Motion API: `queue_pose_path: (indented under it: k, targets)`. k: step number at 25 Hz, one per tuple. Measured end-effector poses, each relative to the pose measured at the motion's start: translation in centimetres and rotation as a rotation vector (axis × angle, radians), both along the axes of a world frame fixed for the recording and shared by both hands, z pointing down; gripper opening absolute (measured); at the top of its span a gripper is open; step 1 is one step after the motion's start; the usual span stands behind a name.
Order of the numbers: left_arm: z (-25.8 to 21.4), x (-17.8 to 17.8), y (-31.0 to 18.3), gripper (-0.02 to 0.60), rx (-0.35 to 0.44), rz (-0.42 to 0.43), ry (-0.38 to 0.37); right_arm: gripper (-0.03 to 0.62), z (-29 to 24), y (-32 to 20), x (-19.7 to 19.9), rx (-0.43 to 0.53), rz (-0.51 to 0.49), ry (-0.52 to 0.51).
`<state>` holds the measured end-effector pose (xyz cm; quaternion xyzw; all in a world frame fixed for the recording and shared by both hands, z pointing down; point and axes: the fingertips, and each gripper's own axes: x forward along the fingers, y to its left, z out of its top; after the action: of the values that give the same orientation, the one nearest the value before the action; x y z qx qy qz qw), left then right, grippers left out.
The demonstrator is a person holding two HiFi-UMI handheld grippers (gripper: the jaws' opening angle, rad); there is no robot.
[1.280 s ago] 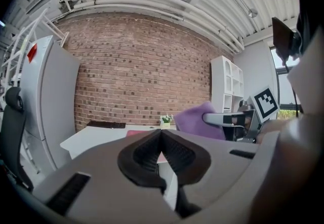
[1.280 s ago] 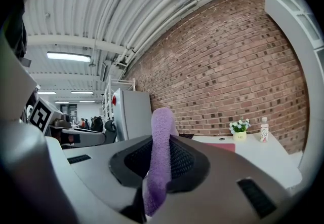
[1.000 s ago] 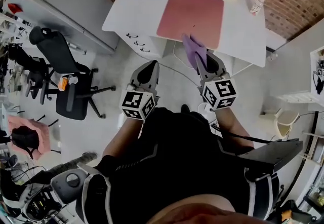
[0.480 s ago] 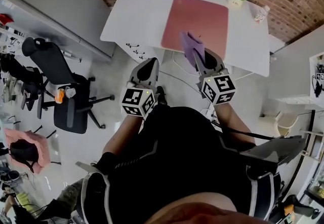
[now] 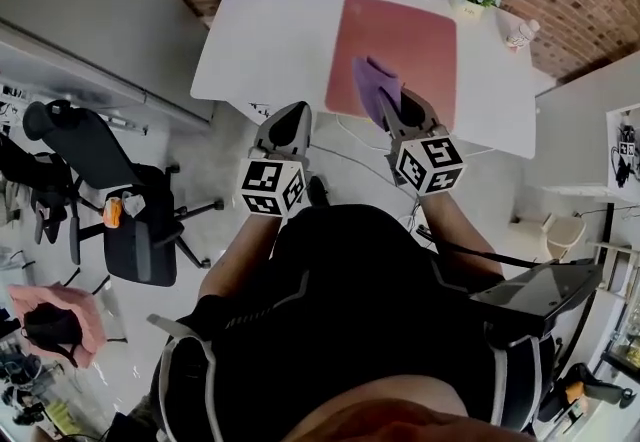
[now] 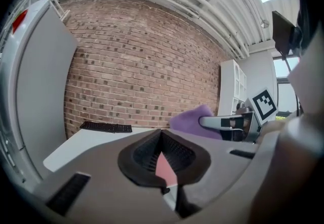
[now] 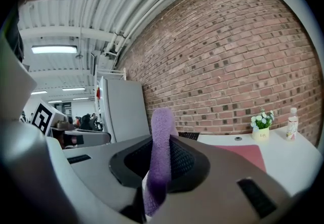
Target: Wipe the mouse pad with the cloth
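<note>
top [image 5: 350, 300]: black, pale seam stripes | left gripper [image 5: 291, 111], right gripper [image 5: 391, 101]: grey, marker cubes [image 5: 272, 188]

Bright, even light is filling the room, and the white desk [image 5: 270, 30] is glaring slightly. Ceiling strip lights [image 7: 53, 49] are glowing in the right gripper view; a window [image 6: 281, 73] is blowing out in the left. Fisheye distortion is bending edges, corners are darkening, and the cloth [image 7: 161, 152] is blurring near the lens.
</note>
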<state>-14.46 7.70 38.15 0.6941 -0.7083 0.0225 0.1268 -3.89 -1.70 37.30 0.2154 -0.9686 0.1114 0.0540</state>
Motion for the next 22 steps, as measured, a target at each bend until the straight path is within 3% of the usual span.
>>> queue_pose_path:
  k: [14, 22]
  targets:
    - [2.4, -6.3, -4.6, 0.002, -0.013, 0.078, 0.008, 0.058, 3.1, -2.8, -7.3, -0.004, 0.006, 0.074]
    - [6.8, -8.9, -6.3, 0.002, -0.093, 0.096, 0.040, 0.060, 9.6, -3.8, -11.6, -0.133, -0.010, 0.126]
